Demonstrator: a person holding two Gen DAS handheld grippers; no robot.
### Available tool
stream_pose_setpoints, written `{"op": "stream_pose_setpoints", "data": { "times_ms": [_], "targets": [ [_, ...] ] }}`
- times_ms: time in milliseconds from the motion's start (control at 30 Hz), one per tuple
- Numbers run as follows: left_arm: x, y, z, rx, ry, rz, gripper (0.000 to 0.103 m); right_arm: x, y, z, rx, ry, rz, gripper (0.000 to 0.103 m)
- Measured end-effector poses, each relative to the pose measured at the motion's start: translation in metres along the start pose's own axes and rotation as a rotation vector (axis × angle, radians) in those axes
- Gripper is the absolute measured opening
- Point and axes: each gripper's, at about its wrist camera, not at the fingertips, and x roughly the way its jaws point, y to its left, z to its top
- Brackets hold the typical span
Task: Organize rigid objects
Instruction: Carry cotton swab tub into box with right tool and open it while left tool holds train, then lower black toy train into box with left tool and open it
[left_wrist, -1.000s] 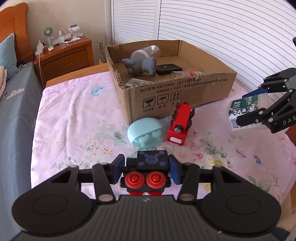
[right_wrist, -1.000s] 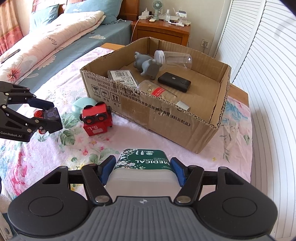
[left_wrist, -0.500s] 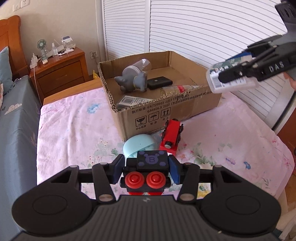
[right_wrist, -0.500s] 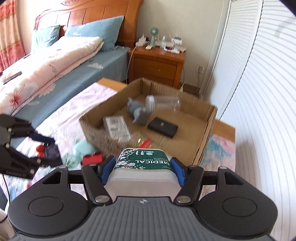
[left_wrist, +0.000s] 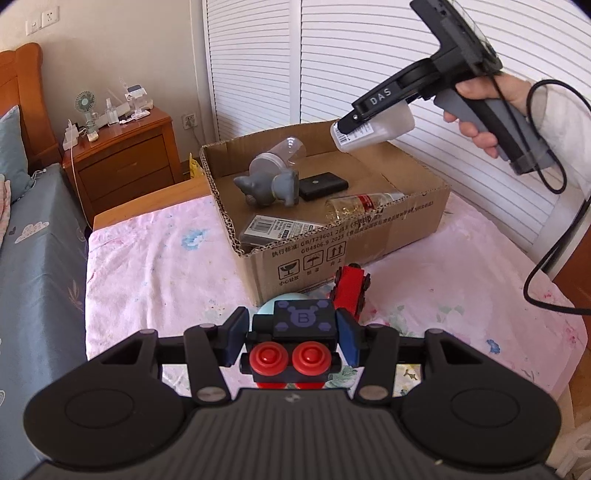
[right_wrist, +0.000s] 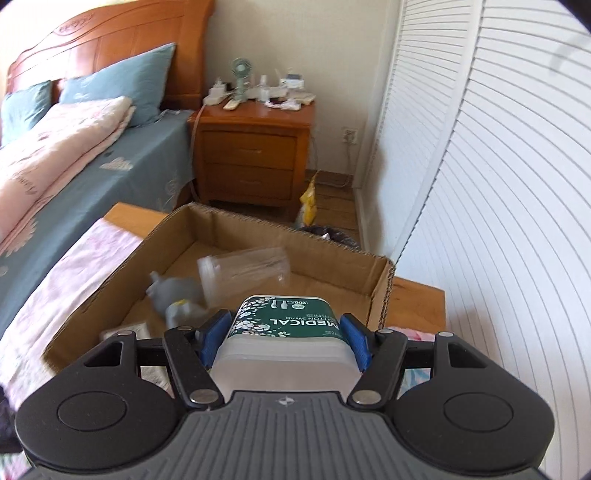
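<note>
The right gripper (right_wrist: 284, 332), a black two-finger tool with blue pads, clamps a white plastic tub of medical cotton swabs with a green flowered label (right_wrist: 286, 325) by its two sides. In the left wrist view this tub (left_wrist: 373, 129) hangs in the air above the far right part of the open brown cardboard box (left_wrist: 369, 254), clear of its rim, and a hand (left_wrist: 491, 107) grips the tool's grey handle.

The left gripper (left_wrist: 291, 332) is closed on a small black toy robot block with a purple bear face and two red round knobs (left_wrist: 301, 339), held above the pink flowered bedspread (left_wrist: 147, 266), nearer than the box.

Inside the box lie a grey soft-looking animal figure (left_wrist: 266, 184), a clear plastic cup on its side (left_wrist: 284, 155), a flat black rectangular case (left_wrist: 323, 184), a clear bottle with a red label (left_wrist: 362, 205) and a flat packet with a barcode (left_wrist: 273, 229).

On the bedspread, against the box's front wall, lies a red wooden toy train car with black wheels (left_wrist: 349, 291); a pale blue rounded case (left_wrist: 291, 301) shows just beside it, partly hidden behind the held block.

A wooden nightstand (right_wrist: 255, 155) stands beyond the box.
</note>
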Motion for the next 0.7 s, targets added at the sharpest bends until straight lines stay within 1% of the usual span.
{"op": "stream_pose_setpoints", "data": {
  "times_ms": [33, 67, 133, 200, 333, 533, 700],
  "targets": [
    [0.001, 0.000, 0.001, 0.000, 0.001, 0.000, 0.050, 0.006, -0.002, 0.000, 0.016, 0.009, 0.000, 0.074],
    [0.002, 0.001, 0.001, 0.002, 0.003, 0.001, 0.050, 0.011, -0.005, -0.002, 0.036, 0.024, -0.005, 0.083],
    [0.003, 0.000, 0.002, 0.009, 0.007, 0.003, 0.050, 0.015, -0.009, -0.007, 0.073, 0.025, -0.025, 0.091],
    [0.004, -0.001, 0.004, 0.017, 0.008, 0.001, 0.050, 0.012, -0.014, -0.013, 0.103, 0.031, -0.003, 0.093],
    [0.007, -0.002, 0.011, 0.035, 0.006, -0.006, 0.050, 0.001, -0.017, -0.022, 0.134, 0.034, -0.002, 0.103],
    [0.013, -0.002, 0.034, 0.050, -0.004, -0.006, 0.050, -0.021, -0.016, -0.030, 0.176, 0.045, 0.012, 0.103],
    [0.027, -0.001, 0.064, 0.068, -0.023, 0.009, 0.050, -0.036, -0.010, -0.037, 0.158, 0.053, 0.019, 0.103]
  ]
}}
